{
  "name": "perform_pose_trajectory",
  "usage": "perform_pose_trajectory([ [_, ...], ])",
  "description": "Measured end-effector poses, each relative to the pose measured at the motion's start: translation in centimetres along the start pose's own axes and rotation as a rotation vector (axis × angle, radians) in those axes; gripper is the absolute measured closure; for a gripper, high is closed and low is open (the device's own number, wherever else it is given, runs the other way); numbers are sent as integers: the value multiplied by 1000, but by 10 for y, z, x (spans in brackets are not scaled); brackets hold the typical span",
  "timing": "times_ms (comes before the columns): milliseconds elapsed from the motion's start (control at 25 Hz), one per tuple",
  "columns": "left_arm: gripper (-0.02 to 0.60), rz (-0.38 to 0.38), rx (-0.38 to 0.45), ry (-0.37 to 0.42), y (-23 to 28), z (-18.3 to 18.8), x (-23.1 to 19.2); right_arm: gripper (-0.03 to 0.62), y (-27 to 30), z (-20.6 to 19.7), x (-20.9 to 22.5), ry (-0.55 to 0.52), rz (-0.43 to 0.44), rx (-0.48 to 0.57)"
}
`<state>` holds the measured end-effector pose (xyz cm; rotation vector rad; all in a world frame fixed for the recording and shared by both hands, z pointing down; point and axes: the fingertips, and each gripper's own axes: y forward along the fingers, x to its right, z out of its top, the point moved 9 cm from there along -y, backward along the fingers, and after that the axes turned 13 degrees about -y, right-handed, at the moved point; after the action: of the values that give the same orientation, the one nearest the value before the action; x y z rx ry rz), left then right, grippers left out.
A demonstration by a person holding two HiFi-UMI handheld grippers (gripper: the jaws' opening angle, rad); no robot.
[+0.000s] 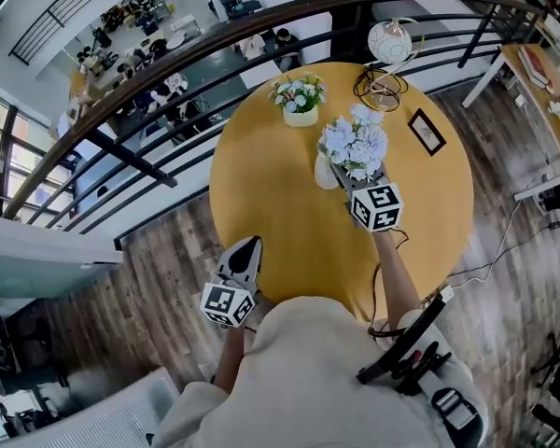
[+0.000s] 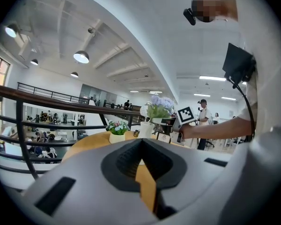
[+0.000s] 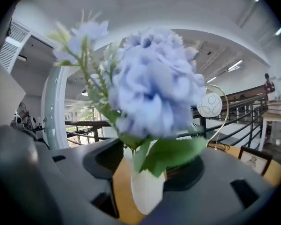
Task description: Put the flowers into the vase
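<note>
— Cream fabric of the person's top (image 1: 299, 381) was seen closest, with the left gripper (image 1: 250, 243) just beyond it at the near edge of the table (image 1: 261, 185); was anything held there?

— Nothing; its jaws were seen pressed together and empty.

— And the right gripper (image 3: 150, 159)?

— Its jaws were spread, with no pad pressed on anything; the vase (image 3: 147, 193) stood between them, right of the table's centre, and the flowers (image 3: 154, 93) were already seated in it, stems upright.

— Which way did they lie from those jaws?

— Straight ahead and rising above them; a level pull-back toward the near edge was judged enough, though leaves overhung one jaw; the left gripper was well apart.

— Materials?

— Vase smooth, white, rounded; blooms pale blue, ruffled, probably artificial; tabletop round, matte yellow.
</note>
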<state>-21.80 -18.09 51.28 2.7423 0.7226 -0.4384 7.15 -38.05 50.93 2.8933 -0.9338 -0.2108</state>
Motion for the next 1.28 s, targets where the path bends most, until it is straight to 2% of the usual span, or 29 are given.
perform_pose_trajectory([
  [120,574,-7,0,-2,0,-1,3,288,-1,-8,-2,-16,-9,-56],
  [400,574,-4,6,-1,-2,-5,5,217,6,-32,-4,-8,24,-171],
  [720,574,-2,15,-3,-4,-3,6,215,-1,-60,-14,84,68,-234],
  [920,574,-20,10,3,1,-4,10,216,-18,-71,-11,134,14,-231],
  [1160,574,-82,1,14,19,-3,26,218,-54,-73,-16,168,3,-201],
  [1200,574,-95,-3,18,22,-4,31,222,-63,-71,-18,169,-13,-186],
  [1280,574,-125,-16,26,30,-6,43,284,-82,-67,-21,165,-50,-158],
])
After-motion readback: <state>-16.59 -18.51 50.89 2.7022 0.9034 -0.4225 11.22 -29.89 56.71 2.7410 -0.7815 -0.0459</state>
